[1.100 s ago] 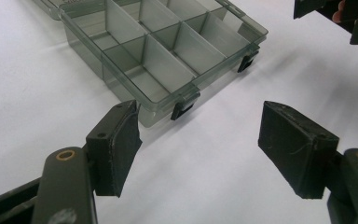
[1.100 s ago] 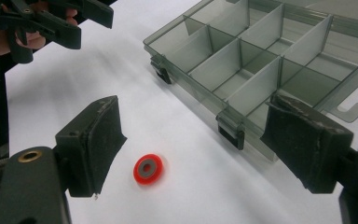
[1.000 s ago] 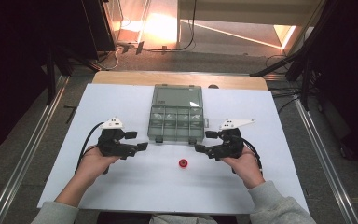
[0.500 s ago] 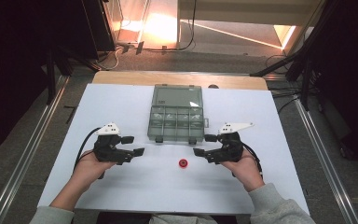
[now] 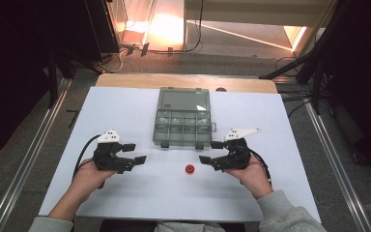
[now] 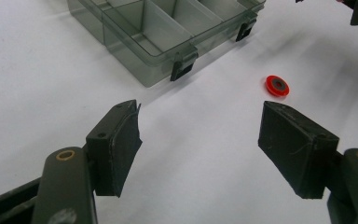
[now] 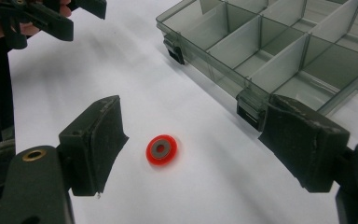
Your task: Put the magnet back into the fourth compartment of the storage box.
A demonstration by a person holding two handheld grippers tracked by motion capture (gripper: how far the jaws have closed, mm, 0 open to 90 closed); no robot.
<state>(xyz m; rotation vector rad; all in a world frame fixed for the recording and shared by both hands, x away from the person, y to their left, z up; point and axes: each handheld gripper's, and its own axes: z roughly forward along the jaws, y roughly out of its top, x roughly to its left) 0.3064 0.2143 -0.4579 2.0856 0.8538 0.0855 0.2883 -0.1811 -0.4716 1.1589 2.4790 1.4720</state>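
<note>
The red ring (image 7: 161, 150) lies flat on the white desk (image 5: 125, 193), hole up, so it has no long axis and points no particular way. It sits just ahead of the right gripper (image 5: 211, 152), between its spread, empty fingers (image 7: 93, 144), while the left gripper (image 5: 134, 153), fingers also apart, is farther off. Beyond the ring stands the open compartment box (image 5: 182, 125).

1. The white table (image 5: 125, 111) is evenly and brightly lit; its surroundings are dark.
2. Warm glare floods the floor beyond the table's far edge.
3. Gripper views: soft shadows, nearest jaw parts blurred.
</note>
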